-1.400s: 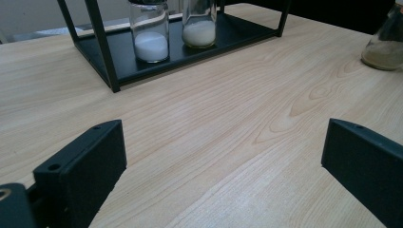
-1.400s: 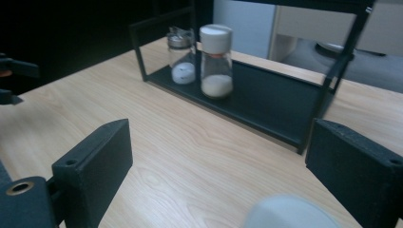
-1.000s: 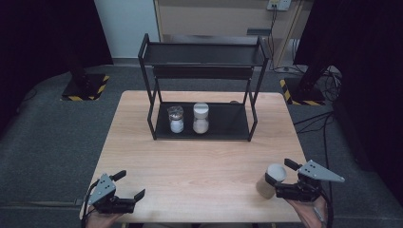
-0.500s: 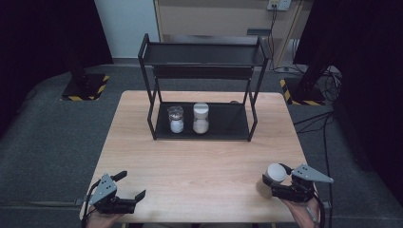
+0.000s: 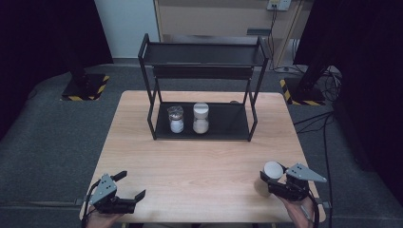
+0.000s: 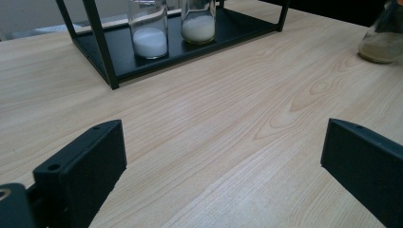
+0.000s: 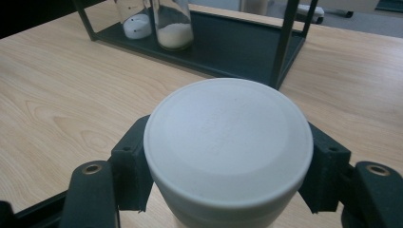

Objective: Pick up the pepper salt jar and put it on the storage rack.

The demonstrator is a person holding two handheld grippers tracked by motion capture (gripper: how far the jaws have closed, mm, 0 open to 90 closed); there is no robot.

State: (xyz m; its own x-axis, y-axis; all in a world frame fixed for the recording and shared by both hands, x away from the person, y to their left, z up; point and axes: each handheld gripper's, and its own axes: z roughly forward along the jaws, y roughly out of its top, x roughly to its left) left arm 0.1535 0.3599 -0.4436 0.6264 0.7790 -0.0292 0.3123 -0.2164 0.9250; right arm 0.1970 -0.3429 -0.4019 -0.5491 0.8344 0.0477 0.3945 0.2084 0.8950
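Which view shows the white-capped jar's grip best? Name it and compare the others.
The right gripper view: both jaws press the white-capped jar just under its cap. The high view shows it small at the right gripper; the left gripper view catches just its glass base at the edge.

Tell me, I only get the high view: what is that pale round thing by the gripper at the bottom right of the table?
Observer: It is a jar with a white lid. The right gripper view shows the right gripper with a black jaw pressed against each side, just under the lid; the jaws have just closed on it.
Operator: What is inside the jar?
Observer: The left gripper view shows its glass base holding a tan, grainy fill.
Operator: And the left gripper?
Observer: In its own view the left gripper has its jaws wide apart, with bare wooden table between them.
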